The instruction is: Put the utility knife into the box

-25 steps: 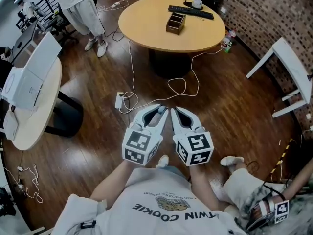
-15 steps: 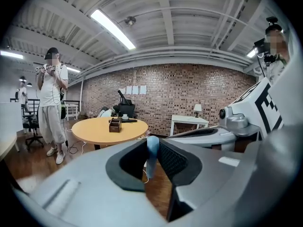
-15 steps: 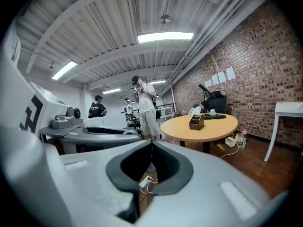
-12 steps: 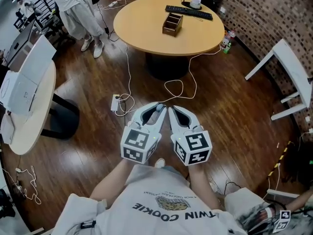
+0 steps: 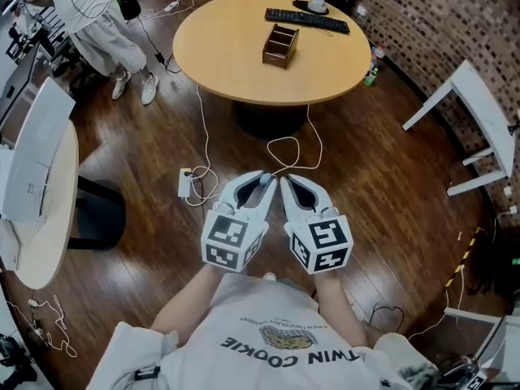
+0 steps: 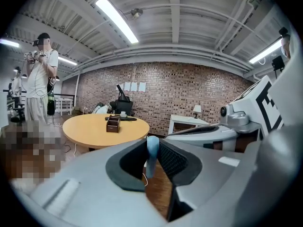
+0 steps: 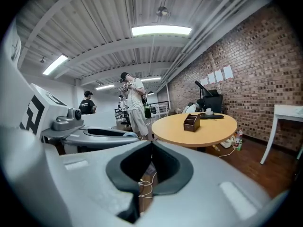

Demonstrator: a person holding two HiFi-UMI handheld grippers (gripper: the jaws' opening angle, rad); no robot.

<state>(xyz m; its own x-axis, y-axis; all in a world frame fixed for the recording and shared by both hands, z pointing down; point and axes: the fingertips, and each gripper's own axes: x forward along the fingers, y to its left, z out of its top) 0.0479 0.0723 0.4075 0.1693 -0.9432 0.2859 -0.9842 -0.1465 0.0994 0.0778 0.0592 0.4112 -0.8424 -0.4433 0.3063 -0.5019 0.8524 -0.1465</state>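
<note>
A small brown wooden box (image 5: 279, 45) with open compartments stands on the round wooden table (image 5: 236, 55) ahead of me; it shows too as the box (image 6: 112, 124) in the left gripper view and the box (image 7: 191, 122) in the right gripper view. My left gripper (image 5: 263, 183) is held at waist height, shut on a pale blue utility knife (image 6: 152, 156) that stands up between the pads. Beside it, almost touching, my right gripper (image 5: 287, 184) is shut with nothing in it. Both are over the wooden floor, well short of the table.
A black keyboard (image 5: 307, 20) and a white cup (image 5: 317, 3) lie on the table's far side. Cables and a power strip (image 5: 186, 183) trail across the floor. A white table (image 5: 36, 185) is at the left, a tipped white frame (image 5: 479, 112) at the right, a person (image 5: 89, 23) at the far left.
The floor and the table have slid through the view as I walk on; the power strip has come nearer. Both grippers keep the same pose, the knife still held.
</note>
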